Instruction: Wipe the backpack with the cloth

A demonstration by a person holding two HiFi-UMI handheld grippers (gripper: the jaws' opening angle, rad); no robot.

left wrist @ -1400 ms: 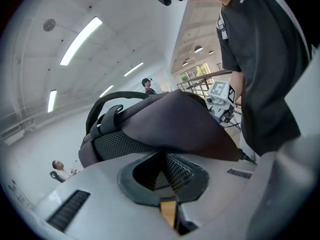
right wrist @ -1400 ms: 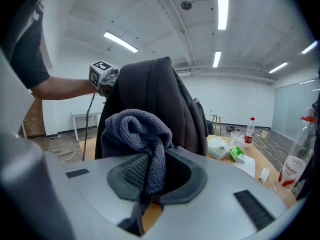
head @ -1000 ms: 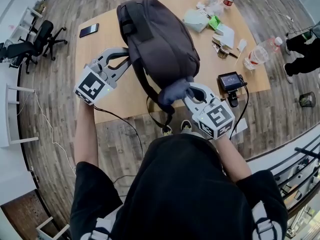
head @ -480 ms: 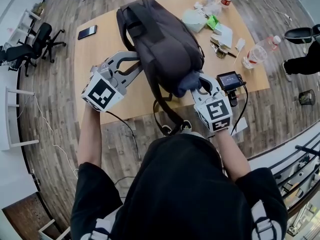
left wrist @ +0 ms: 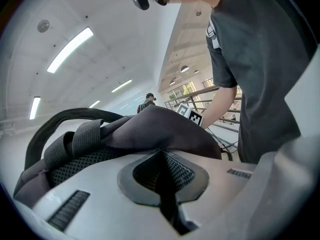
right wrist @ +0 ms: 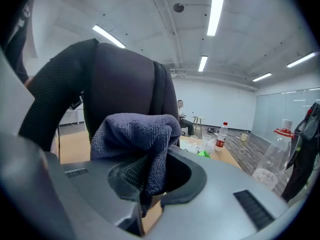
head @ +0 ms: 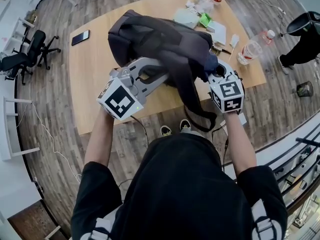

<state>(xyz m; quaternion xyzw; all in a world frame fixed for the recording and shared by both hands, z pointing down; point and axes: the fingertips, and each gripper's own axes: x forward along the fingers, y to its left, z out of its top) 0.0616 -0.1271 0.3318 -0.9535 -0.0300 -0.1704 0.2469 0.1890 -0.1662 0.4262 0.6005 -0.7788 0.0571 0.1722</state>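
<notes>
We hold: left gripper, clamped on the backpack; right gripper, clenched on the blue cloth, which touches the backpack's end. Backpack: over our wooden table. Beyond: bottle, phone.

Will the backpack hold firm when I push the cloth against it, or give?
Probably gives: the backpack creases where the left gripper pinches it, so it looks soft. Its strap dangles past the table edge and may swing as the right gripper's cloth presses.
</notes>
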